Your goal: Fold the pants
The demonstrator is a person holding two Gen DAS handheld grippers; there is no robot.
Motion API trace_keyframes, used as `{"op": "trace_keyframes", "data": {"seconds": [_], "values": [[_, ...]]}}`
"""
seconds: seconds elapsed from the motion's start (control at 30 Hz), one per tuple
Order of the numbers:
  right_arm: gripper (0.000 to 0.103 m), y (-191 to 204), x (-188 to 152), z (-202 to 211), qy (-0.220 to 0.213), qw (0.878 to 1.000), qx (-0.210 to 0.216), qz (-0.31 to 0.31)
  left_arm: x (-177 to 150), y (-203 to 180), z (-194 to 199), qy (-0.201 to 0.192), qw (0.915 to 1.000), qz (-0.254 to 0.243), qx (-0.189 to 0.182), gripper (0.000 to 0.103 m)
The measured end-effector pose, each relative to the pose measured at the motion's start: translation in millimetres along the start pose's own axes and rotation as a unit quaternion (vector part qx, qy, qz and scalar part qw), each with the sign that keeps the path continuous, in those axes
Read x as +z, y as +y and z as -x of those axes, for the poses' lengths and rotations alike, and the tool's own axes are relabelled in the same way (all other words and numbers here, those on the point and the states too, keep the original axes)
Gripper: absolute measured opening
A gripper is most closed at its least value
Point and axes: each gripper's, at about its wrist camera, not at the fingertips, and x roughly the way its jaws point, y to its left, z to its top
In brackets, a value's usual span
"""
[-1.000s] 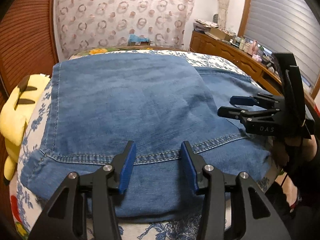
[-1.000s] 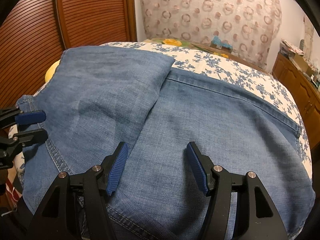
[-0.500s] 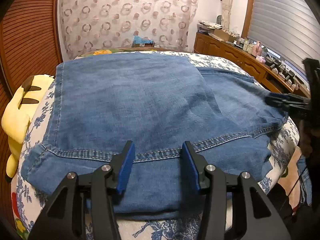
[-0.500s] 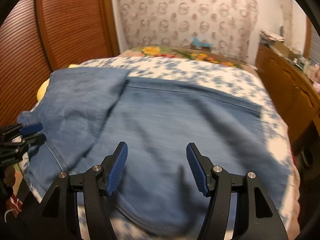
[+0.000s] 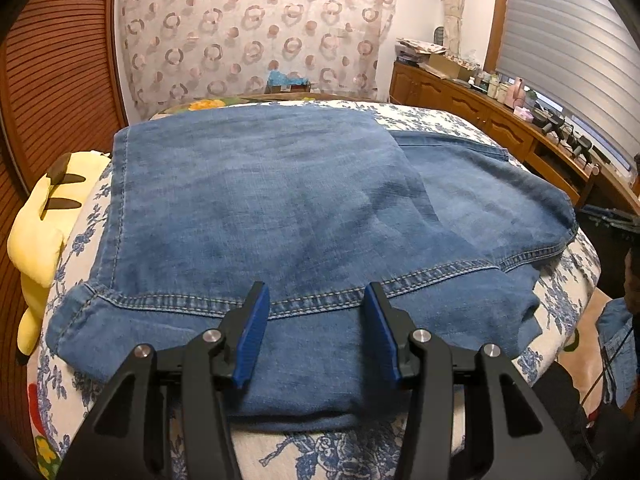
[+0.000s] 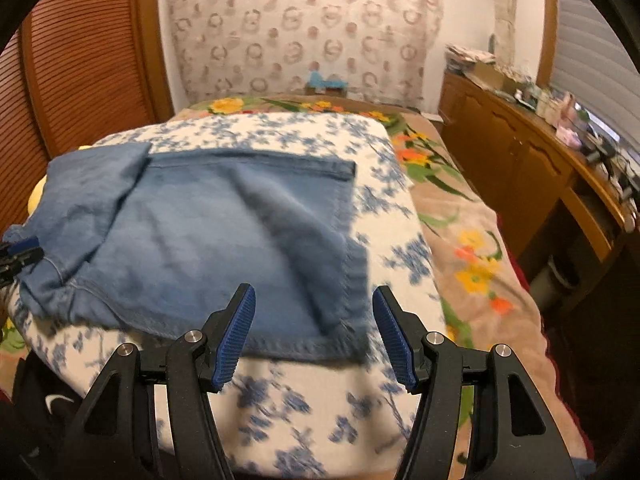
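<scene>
Right gripper (image 6: 314, 332): empty, agape, swung to pants (image 6: 208, 248) far corner, seemingly; next fold pending. Left gripper (image 5: 314, 332): half-open, empty.

Yellow plush toy (image 5: 38, 236), floral bedspread (image 6: 384, 216), wood dresser (image 6: 520, 152) w/ clutter, maybe bottles

Right wrist view smeared by motion blur, softening jeans (image 6: 224, 240) and floral bedspread (image 6: 392, 216). Yellow plush toy (image 5: 38, 232) partly hidden behind the bed's edge. Right gripper (image 5: 612, 218) cut off at frame's right edge, jaws unreadable there.
</scene>
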Motion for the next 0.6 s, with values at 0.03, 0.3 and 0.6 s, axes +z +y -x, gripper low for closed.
{"op": "trace_keyframes", "data": {"seconds": [0.03,0.3,0.6], "values": [[0.063,-4,-5,-1,0.004,1.000,0.000,-0.004,0,0,1,0.000,1.0000,0.001,-0.002,0.049],[0.063,-11,-20,-13,0.019,1.000,-0.004,-0.020,1,-11,8,-0.004,0.9998,-0.007,-0.016,0.049],[0.061,-11,-25,-19,0.022,1.000,-0.002,-0.018,7,-20,10,-0.008,0.9996,-0.010,-0.027,0.049]]}}
